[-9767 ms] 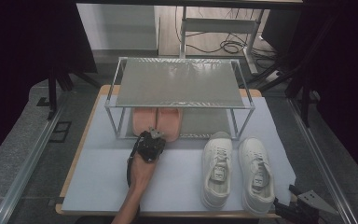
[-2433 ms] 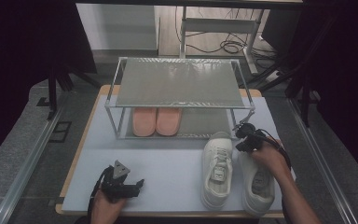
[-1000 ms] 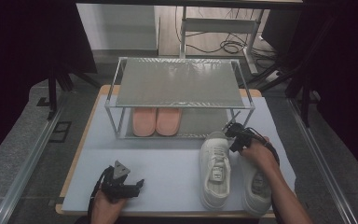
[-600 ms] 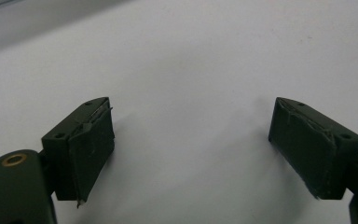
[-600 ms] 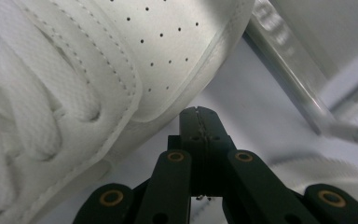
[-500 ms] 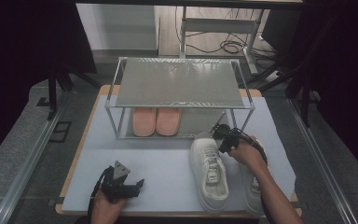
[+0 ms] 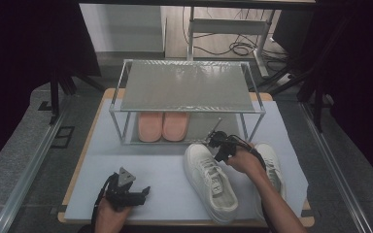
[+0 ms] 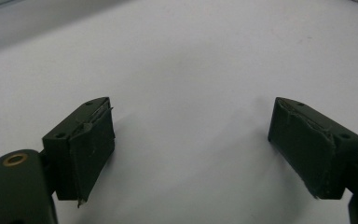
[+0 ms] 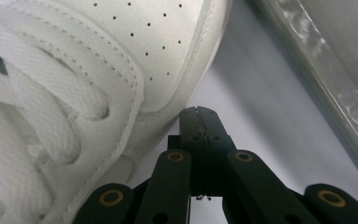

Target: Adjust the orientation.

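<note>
Two white sneakers lie on the white mat in front of a metal rack [image 7: 187, 87]. The left sneaker [image 7: 210, 178] is skewed, with its toe swung toward the left. The right sneaker [image 7: 273, 158] is partly hidden by the person's right hand. My right gripper [image 7: 214, 141] is shut with nothing between its jaws, and its tip rests against the side of the left sneaker's toe. In the right gripper view the closed jaws of the right gripper [image 9: 199, 122] touch the sneaker's sole edge [image 9: 168, 112]. My left gripper [image 7: 144, 191] rests open on the mat at the front left. In its own view the left gripper [image 8: 191, 144] holds nothing.
A pair of pink slippers [image 7: 162, 127] stands on the rack's lower level at the left. The rack's metal frame [image 9: 317, 60] runs close by on the right of the right gripper. Cables lie on the floor beyond the table.
My right gripper has slid left along the front of the rack, and the left sneaker's toe has swung left with it. The left gripper has stayed where it was.
</note>
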Demonstrator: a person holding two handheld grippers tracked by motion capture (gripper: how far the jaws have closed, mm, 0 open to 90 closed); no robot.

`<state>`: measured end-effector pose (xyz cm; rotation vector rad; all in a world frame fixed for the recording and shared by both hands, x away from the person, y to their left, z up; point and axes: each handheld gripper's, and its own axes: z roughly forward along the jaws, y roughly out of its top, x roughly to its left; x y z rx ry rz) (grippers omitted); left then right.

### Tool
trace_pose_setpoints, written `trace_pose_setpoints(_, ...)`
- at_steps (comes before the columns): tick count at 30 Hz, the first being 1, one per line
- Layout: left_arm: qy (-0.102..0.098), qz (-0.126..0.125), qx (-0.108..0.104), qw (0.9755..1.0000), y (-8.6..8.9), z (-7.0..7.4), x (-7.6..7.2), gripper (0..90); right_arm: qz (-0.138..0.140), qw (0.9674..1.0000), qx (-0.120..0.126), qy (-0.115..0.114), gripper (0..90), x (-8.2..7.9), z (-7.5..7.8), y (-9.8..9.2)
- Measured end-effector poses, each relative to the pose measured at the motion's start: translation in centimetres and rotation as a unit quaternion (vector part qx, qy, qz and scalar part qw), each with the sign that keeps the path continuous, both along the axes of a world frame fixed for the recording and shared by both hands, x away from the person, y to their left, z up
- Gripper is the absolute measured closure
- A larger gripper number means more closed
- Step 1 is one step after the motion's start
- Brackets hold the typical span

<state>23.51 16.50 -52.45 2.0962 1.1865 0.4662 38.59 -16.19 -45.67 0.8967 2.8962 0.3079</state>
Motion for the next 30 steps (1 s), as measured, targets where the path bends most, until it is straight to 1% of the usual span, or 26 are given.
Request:
trace_pose_setpoints(10,0.000,0.000,0.000,1.0000,0.0,0.0,0.0,14.6,0.018,0.9998,0.003,-0.001,90.0,-0.4,-0.1,2.0)
trace_pose_setpoints(11,0.000,0.000,0.000,1.0000,0.0,0.0,0.0,14.7,0.024,0.9997,0.004,-0.003,90.0,-0.4,-0.1,2.2)
trace_pose_setpoints(22,0.000,0.001,0.000,1.0000,0.0,0.0,0.0,14.7,0.049,0.9987,0.009,0.004,90.0,-0.9,-0.2,4.4)
trace_pose_setpoints(24,0.000,0.001,0.000,1.0000,0.0,0.0,0.0,14.7,0.049,0.9988,0.007,0.005,90.0,-0.8,-0.2,4.5)
trace_pose_setpoints(27,0.000,0.000,0.000,1.0000,0.0,0.0,0.0,14.7,0.051,0.9985,0.014,0.013,89.6,-0.6,-0.3,4.1)
trace_pose_setpoints(30,0.000,0.001,0.000,1.0000,0.0,0.0,0.0,14.7,0.048,0.9987,0.015,0.012,83.7,-0.6,-0.1,3.7)
